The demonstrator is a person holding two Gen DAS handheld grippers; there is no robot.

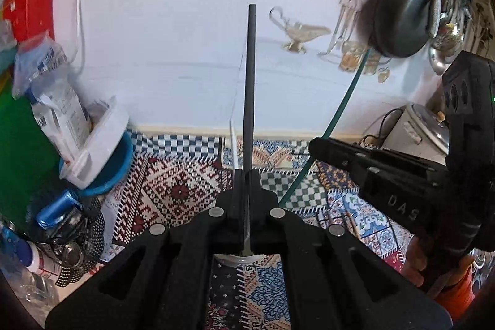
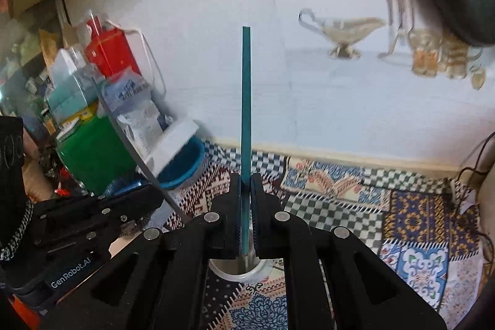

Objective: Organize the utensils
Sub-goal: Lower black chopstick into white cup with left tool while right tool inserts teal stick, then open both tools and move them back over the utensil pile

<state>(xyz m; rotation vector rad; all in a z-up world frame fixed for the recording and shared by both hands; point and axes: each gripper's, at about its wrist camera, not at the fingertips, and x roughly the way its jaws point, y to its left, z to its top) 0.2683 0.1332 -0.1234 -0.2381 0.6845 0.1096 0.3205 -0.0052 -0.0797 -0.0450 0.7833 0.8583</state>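
My left gripper [image 1: 246,175] is shut on a utensil with a dark grey handle [image 1: 250,82] that stands up against the white wall. A thin white stick [image 1: 234,141] shows just left of it. My right gripper [image 2: 246,179] is shut on a utensil with a teal handle [image 2: 246,101], also upright. Each gripper shows in the other's view: the right gripper [image 1: 315,145] with the teal handle [image 1: 340,101], the left gripper [image 2: 151,189] with the grey handle [image 2: 130,144]. A white round rim [image 2: 235,276] lies under the jaws, and both utensils' lower ends are hidden there.
A patterned cloth [image 1: 185,190] covers the table. At the left are a blue bowl [image 1: 114,172] holding a white tub, a green box [image 2: 92,156] and a black mesh holder [image 1: 80,240]. A black pan [image 1: 402,17] hangs at the right, with glassware [image 2: 349,30] and a corded appliance [image 1: 417,135].
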